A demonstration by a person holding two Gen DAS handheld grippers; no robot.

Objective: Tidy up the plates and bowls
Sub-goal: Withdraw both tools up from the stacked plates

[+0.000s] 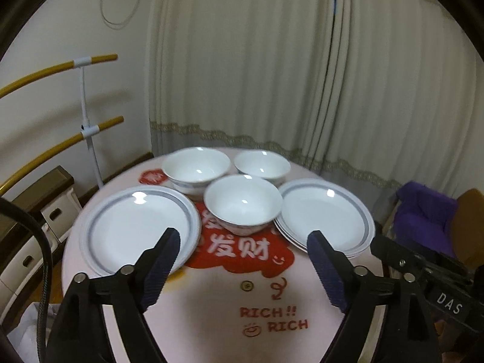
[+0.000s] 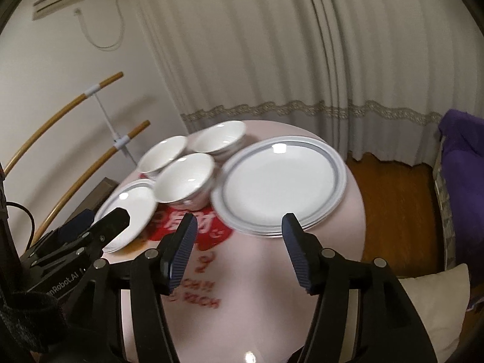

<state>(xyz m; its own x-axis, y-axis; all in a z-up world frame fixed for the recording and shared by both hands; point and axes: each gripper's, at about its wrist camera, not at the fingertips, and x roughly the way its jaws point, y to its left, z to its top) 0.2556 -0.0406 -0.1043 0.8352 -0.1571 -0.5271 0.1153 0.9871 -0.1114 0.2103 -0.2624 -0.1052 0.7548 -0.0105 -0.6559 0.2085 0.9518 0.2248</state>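
Both empty, jaws spread: left gripper (image 1: 243, 267) wide, right gripper (image 2: 239, 249) narrower, above the counter (image 1: 208, 302). Ahead of each, nearest: left plate stack (image 1: 136, 227), right plate stack (image 2: 281, 184). Between and beyond, three bowls (image 1: 243, 204).

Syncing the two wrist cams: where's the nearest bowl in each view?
Left wrist: nearest bowl sits at centre, between the two plate stacks, above the open left gripper.
Right wrist: same bowl sits left of centre, left of the big plate stack.
Shared landmark: red print in front of the bowl.
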